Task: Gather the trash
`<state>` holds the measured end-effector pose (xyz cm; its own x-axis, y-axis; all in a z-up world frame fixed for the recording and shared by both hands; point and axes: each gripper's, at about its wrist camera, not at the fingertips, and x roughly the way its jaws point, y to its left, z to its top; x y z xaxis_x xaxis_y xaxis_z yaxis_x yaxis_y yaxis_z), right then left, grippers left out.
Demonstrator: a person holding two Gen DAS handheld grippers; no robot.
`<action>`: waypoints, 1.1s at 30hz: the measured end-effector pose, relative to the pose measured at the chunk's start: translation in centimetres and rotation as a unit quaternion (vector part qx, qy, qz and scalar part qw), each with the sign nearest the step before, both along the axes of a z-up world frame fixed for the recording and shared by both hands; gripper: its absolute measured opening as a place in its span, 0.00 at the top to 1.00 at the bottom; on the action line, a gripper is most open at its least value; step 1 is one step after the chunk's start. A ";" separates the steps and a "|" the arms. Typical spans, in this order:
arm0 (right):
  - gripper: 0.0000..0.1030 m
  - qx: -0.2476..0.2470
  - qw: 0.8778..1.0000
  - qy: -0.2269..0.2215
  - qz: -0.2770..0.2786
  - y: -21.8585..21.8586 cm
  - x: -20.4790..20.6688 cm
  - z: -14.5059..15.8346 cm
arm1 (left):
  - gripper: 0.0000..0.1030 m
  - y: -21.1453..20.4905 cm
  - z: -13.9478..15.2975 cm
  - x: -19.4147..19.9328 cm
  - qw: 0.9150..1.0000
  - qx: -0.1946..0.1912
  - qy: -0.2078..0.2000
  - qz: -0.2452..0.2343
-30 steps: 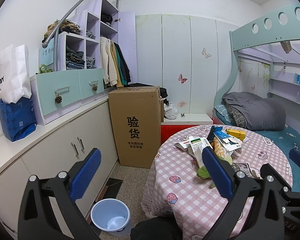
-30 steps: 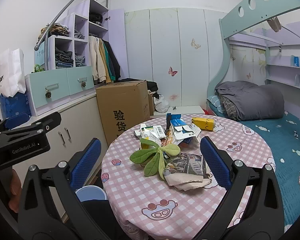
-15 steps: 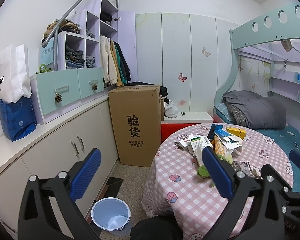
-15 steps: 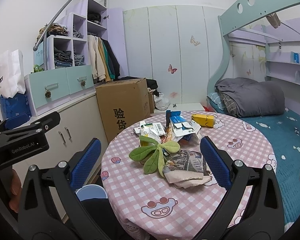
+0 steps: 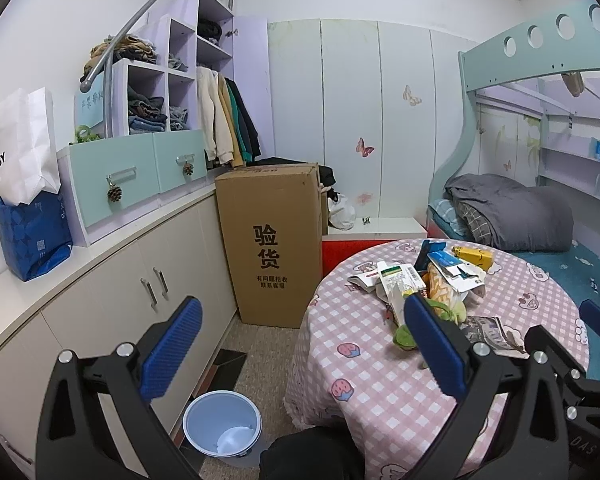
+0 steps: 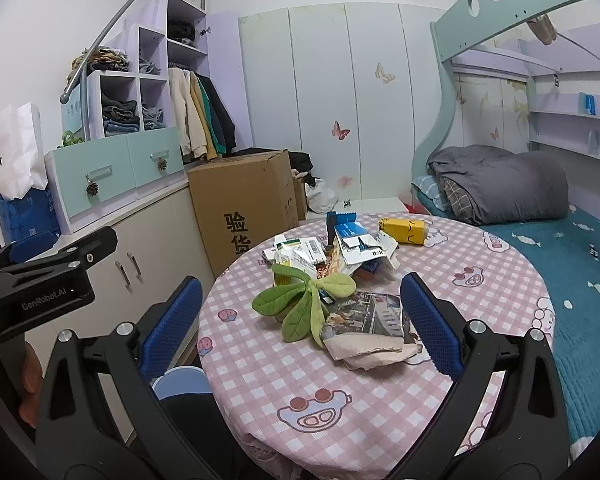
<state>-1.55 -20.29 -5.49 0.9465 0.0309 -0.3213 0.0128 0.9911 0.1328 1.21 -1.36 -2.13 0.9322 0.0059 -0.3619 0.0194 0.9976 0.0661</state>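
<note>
Just ahead, crumpled paper (image 6: 364,328), between right tongs (image 6: 300,320)

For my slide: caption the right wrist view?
Open right gripper faces trash pile on round table.

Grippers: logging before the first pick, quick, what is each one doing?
Left gripper: open, holding nothing.
Right gripper: open, holding nothing.
</note>
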 end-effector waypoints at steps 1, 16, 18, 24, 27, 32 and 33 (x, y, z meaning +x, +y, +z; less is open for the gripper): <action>0.06 0.002 1.000 0.001 0.000 -0.2 0.0 0.0 | 0.04 -0.1 0.0 0.1 1.000 0.001 0.002 0.000; 0.06 0.025 0.999 0.028 -0.037 -3.8 0.4 -1.9 | 0.04 -2.9 -2.1 1.8 0.999 0.028 0.042 -0.016; 0.06 0.032 0.998 0.036 -0.046 -4.7 0.6 -2.5 | 0.04 -3.7 -2.7 2.2 0.998 0.032 0.052 -0.025; 0.06 0.054 0.994 0.075 -0.057 -7.2 1.9 -5.0 | 0.04 -6.3 -5.2 4.0 0.993 0.042 0.096 -0.054; 0.06 0.067 0.992 0.096 -0.051 -7.7 3.1 -6.4 | 0.04 -6.9 -6.5 5.0 0.991 0.050 0.111 -0.050; 0.06 0.124 0.982 0.135 -0.043 -9.1 5.9 -9.0 | 0.04 -7.5 -8.3 6.7 0.988 0.049 0.135 -0.051; 0.06 0.143 0.979 0.139 -0.038 -9.4 6.4 -9.6 | 0.04 -7.6 -8.6 7.1 0.987 0.047 0.141 -0.054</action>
<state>4.89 -29.72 -15.05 0.8264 0.0895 -0.5560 0.1611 0.9085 0.3856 8.35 -8.96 -10.71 0.7914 -0.0417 -0.6099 0.1559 0.9785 0.1354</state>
